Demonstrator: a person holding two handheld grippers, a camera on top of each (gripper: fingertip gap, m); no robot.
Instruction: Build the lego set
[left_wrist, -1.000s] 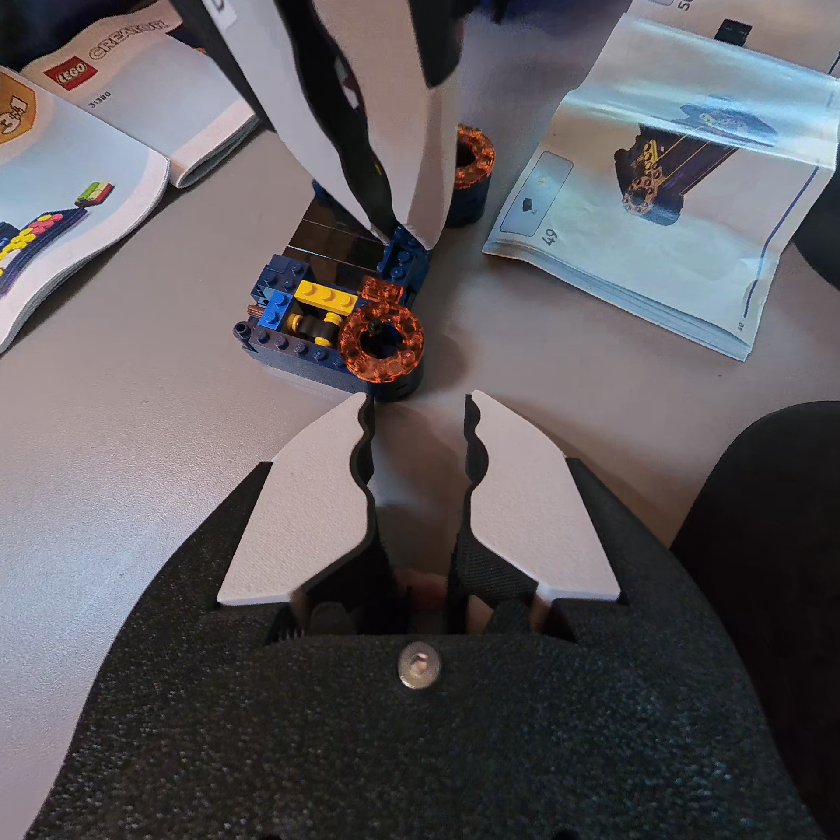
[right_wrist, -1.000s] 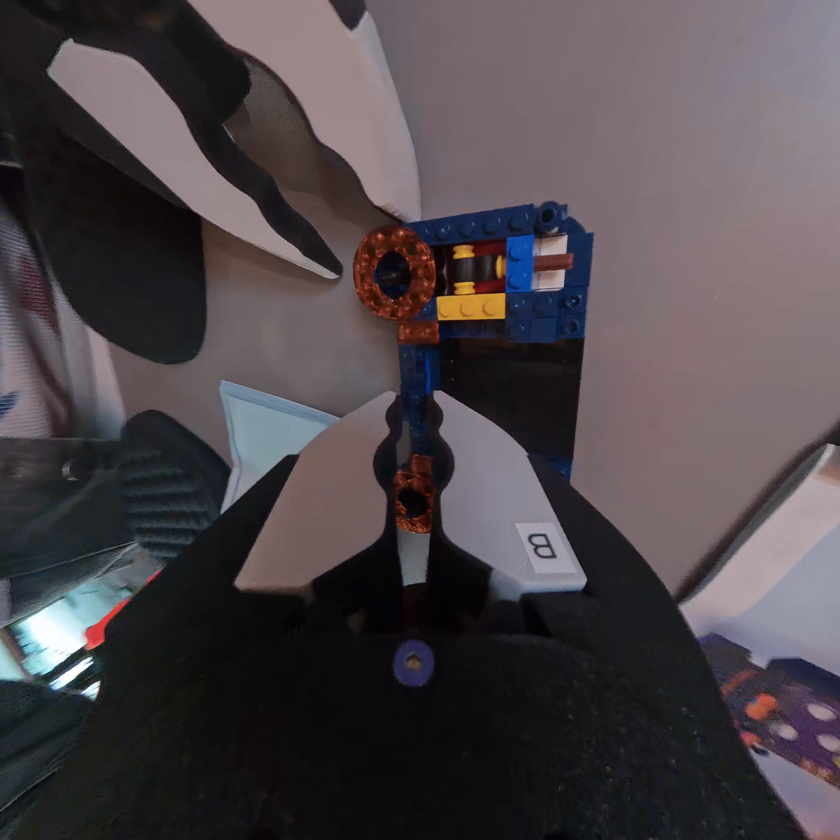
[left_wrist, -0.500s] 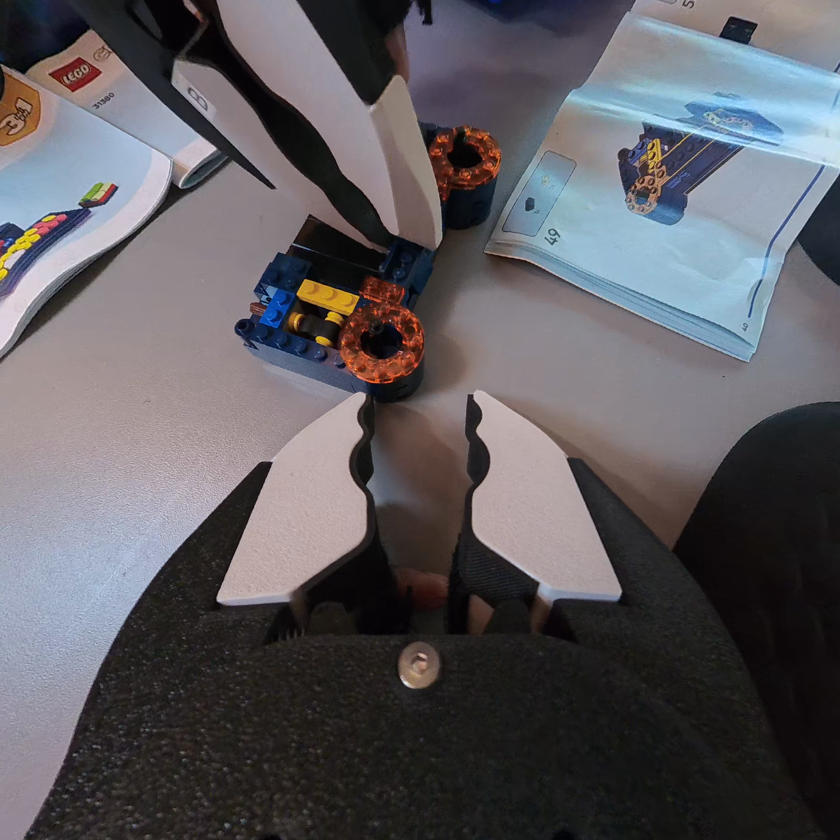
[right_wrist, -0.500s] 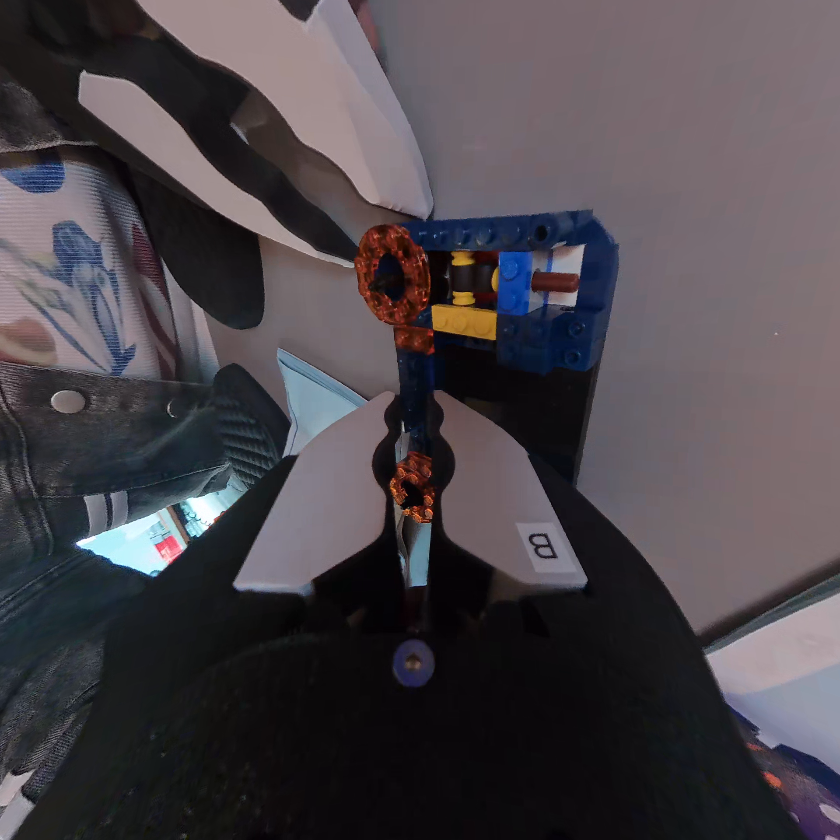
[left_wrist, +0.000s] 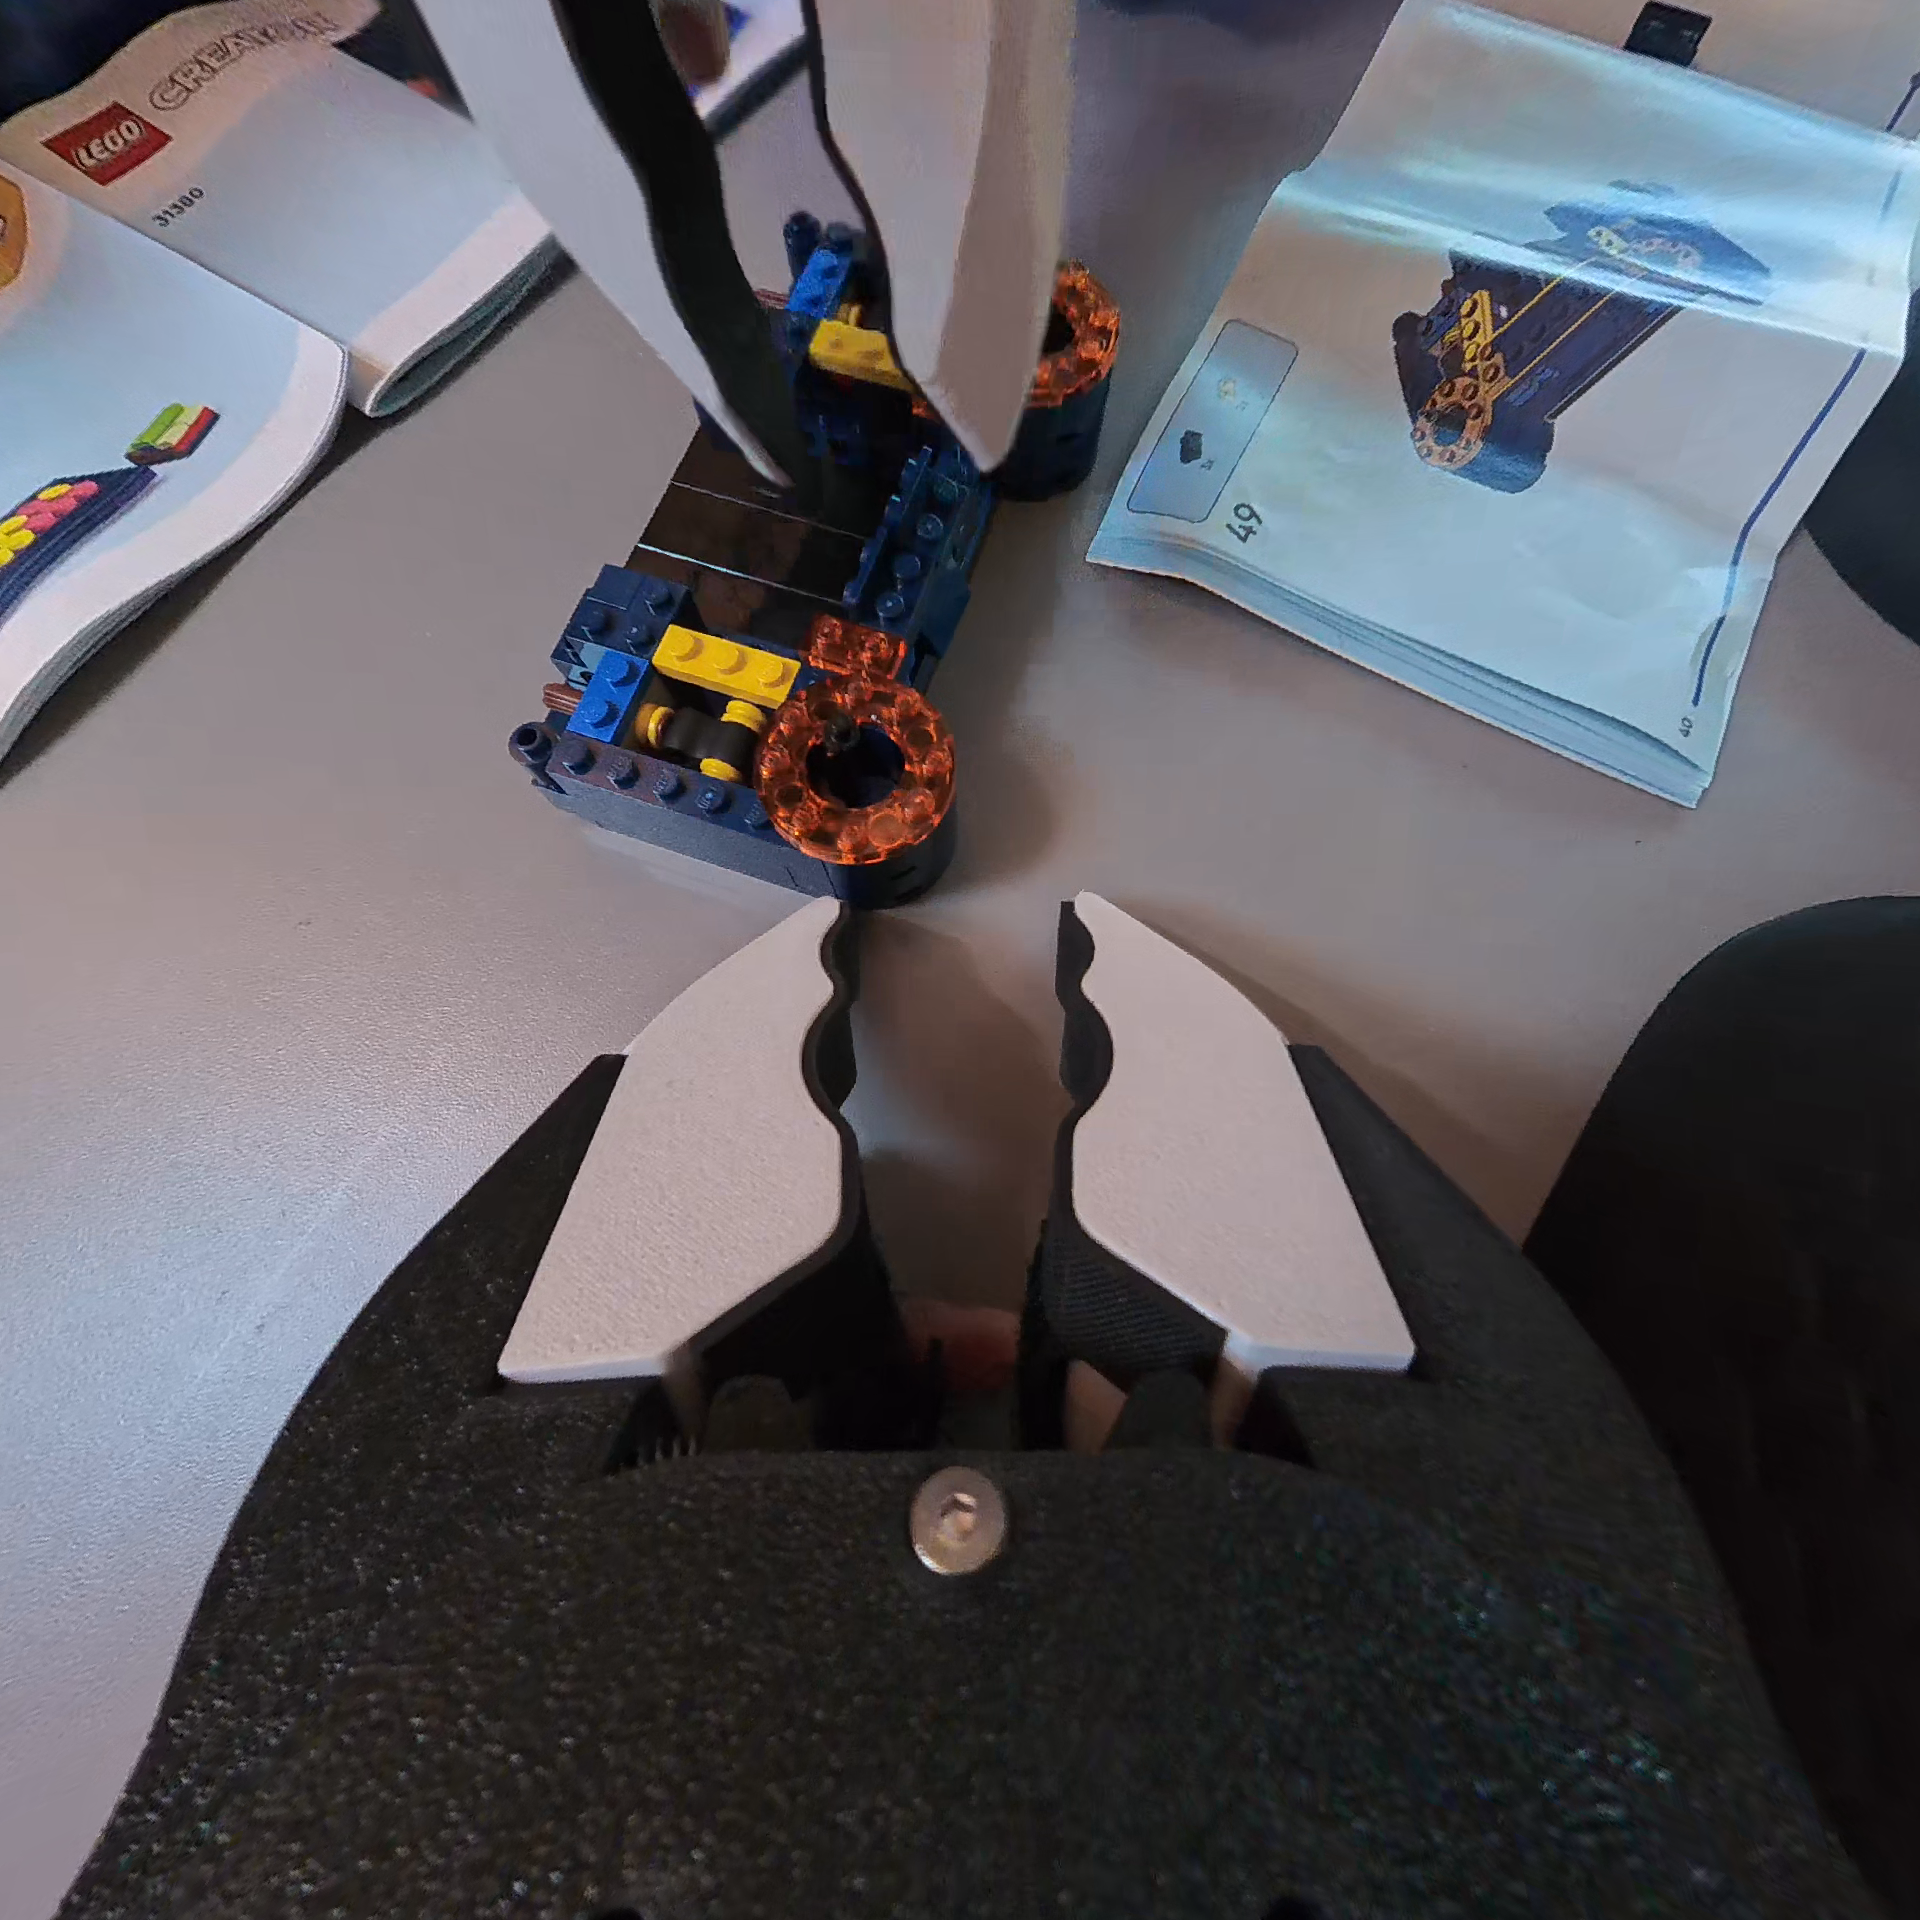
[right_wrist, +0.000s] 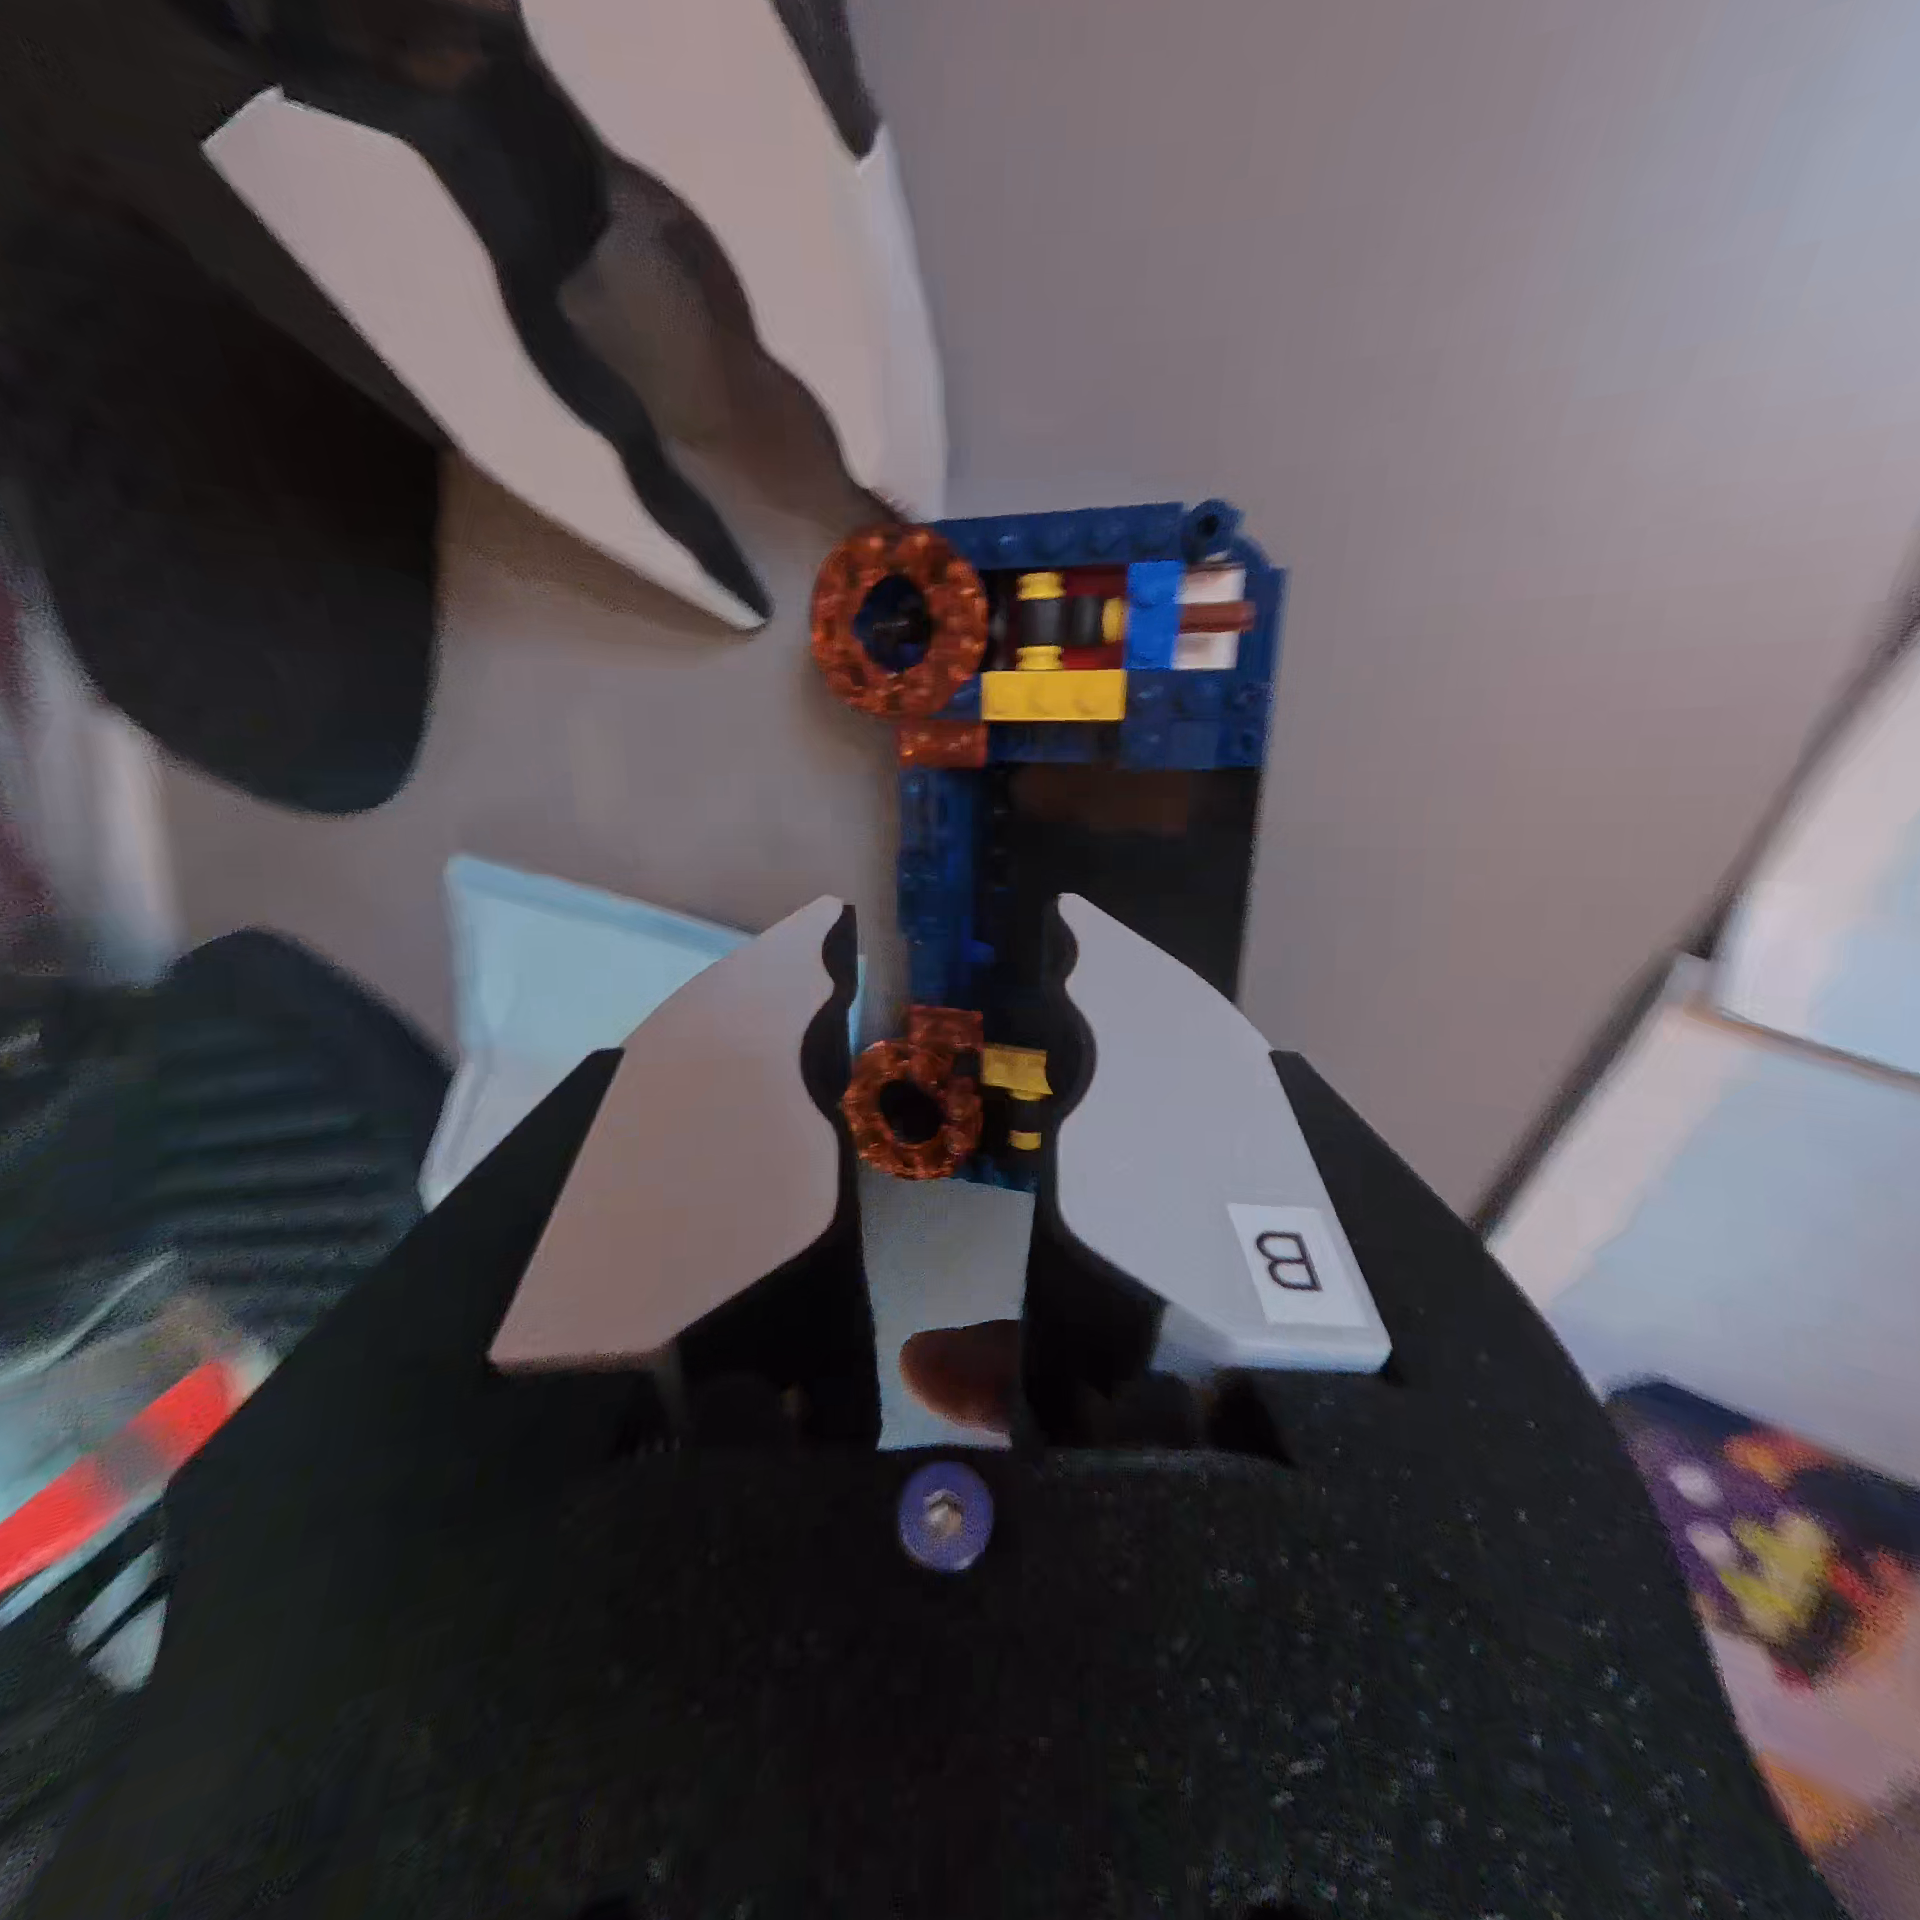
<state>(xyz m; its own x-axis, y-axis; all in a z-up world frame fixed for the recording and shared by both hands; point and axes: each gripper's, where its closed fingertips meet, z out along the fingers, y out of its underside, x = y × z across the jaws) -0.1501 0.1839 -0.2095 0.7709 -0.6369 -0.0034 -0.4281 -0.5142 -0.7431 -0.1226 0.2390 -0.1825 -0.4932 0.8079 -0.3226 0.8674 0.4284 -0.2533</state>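
A dark blue brick model (left_wrist: 769, 665) lies flat on the grey table (left_wrist: 260, 935), long and narrow, with a shiny black panel along its middle. It serves as the landmark here. At its near end sit a yellow brick (left_wrist: 727, 662), a bright blue brick (left_wrist: 611, 694) and a clear orange ring (left_wrist: 854, 767) on a dark round base. A second orange ring (left_wrist: 1081, 332) stands at the far end of the model.

The left gripper (left_wrist: 954, 920) hovers just in front of the model's near end, its white fingers (left_wrist: 727, 1101) spread apart with only bare table between them. Its left tip is almost at the round base under the near ring; whether it touches cannot be told.

The right gripper (right_wrist: 951, 925) comes down over the model's far end. Its fingers (right_wrist: 1164, 1091) are parted and straddle the blue side rail and the far ring (right_wrist: 912, 1110), with a visible gap on the left side, so nothing is clamped. This view is blurred.

To the right of the model lies an open instruction booklet (left_wrist: 1507, 416). To the left of the model lie two more booklets (left_wrist: 156, 395), one overlapping the other.
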